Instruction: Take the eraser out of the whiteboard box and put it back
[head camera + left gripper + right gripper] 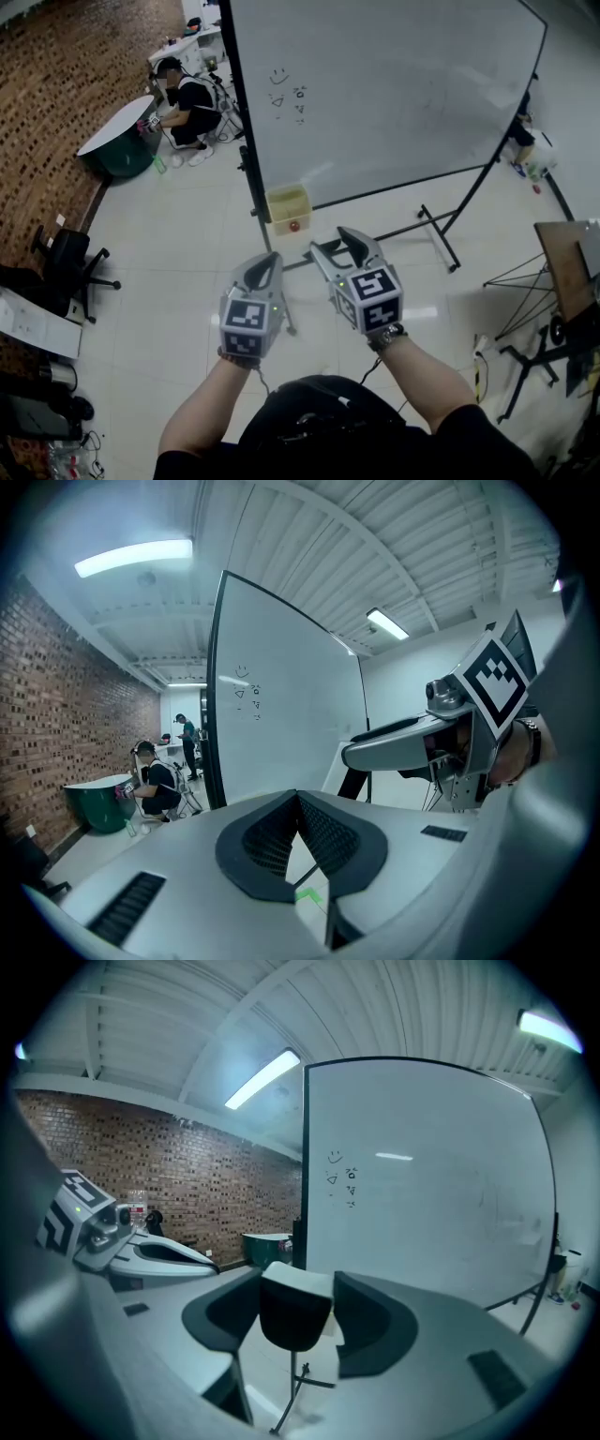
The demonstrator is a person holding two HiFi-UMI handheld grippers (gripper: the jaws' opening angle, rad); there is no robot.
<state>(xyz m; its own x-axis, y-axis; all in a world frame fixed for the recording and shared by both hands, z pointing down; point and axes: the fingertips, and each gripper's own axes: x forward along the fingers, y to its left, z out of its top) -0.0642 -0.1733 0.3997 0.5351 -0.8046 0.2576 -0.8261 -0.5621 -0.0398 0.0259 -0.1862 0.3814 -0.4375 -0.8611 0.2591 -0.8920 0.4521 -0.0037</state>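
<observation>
You are working with two grippers. The left gripper [269, 260] is sitting with its jaws pressed together at the tips and nothing between them, which its own view [298, 797] is showing plainly. The right gripper [298, 1281] is clamping the one eraser [294, 1321], a dark block with a pale top, between its pads and carrying it in the air, well clear of the floor. In the head view, that gripper [334, 246] is hovering just in front of the single whiteboard box [287, 201], a yellowish box hanging at the lower left corner of the one whiteboard [394, 94].

The eraser itself is getting lost in the dark gap between the jaws in the head view. One small red thing [294, 225] is showing on the box front, too small to identify. A few scribbles [286, 94] on the board are too small to read. The left gripper view is showing two people beyond the board, one crouching [155, 785] and one standing [189, 742]; the head view is catching only the crouching one.
</observation>
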